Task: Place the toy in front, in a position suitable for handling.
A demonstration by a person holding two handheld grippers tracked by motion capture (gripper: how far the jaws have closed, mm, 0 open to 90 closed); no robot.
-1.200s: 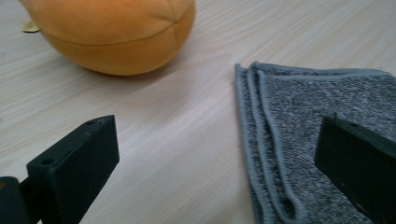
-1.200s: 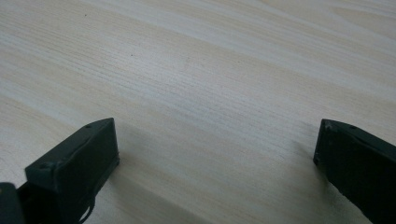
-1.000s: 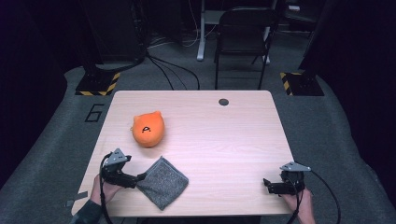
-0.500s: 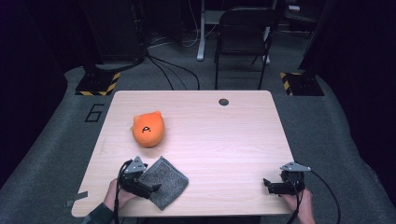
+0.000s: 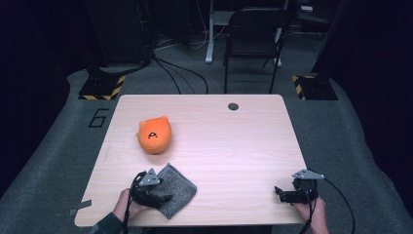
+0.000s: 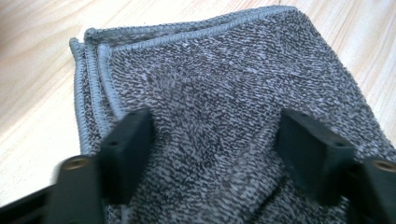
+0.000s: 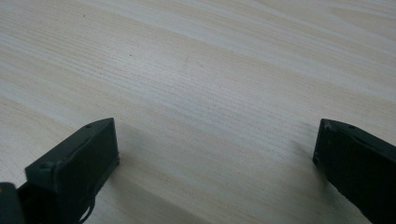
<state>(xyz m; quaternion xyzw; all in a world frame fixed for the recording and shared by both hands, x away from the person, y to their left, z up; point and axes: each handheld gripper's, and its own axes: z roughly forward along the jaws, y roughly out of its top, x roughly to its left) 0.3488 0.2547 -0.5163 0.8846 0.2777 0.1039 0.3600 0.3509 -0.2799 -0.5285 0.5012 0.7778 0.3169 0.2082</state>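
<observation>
A folded grey knitted cloth [image 5: 181, 186] lies near the table's front edge, left of centre. My left gripper [image 5: 163, 199] sits on its near-left part, pointing right. In the left gripper view, its jaws have just been closing. They stand apart, tips down on the cloth [image 6: 210, 70], and the fabric rucks up a little between them. The left gripper [image 6: 215, 140] does not have it clamped. At the front right, my right gripper [image 5: 278, 193] rests open on bare wood, its jaws wide over the tabletop [image 7: 210, 93].
An orange plush toy [image 5: 154, 135] with a black mark sits on the wooden table [image 5: 234, 146], behind the cloth. A dark grommet [image 5: 233, 106] is near the far edge. A black chair [image 5: 253, 44] stands beyond the table.
My left gripper moved right from the table's left edge onto the cloth, and its jaws narrowed over the fabric. The right gripper stayed where it was.
</observation>
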